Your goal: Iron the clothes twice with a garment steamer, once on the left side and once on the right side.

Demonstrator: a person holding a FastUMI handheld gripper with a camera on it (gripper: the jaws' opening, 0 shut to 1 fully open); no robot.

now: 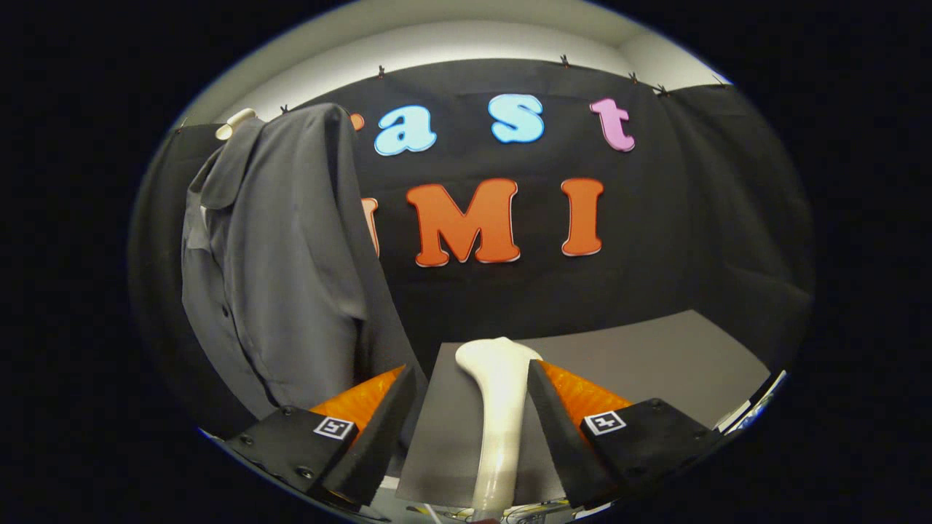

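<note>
The steamer, pale and slim, is seen standing up between the two fingers of the gripper, its broad head rising just past the fingertips. It is set nearer the right finger, whose inner edge appears to touch its neck, while a clear gap is left between it and the left finger; the fingers are therefore spread and nothing is clamped by both. Whether the right finger truly presses on the steamer cannot be told. The shirt, grey and buttoned, is hung on a pale hanger ahead of the fingers and off to the left, in front of the black cloth wall. Its right edge falls in a long line down towards the left fingertip, and its hem is lost behind that finger. A grey table is spread beneath and beyond the fingers, and open room is left over it to the right of the steamer, up to the wall. The table's near edge is seen below the fingers, with some cables just under it. The gripper is held low and roughly level, aimed across the table at the wall, with the shirt to its left.
</note>
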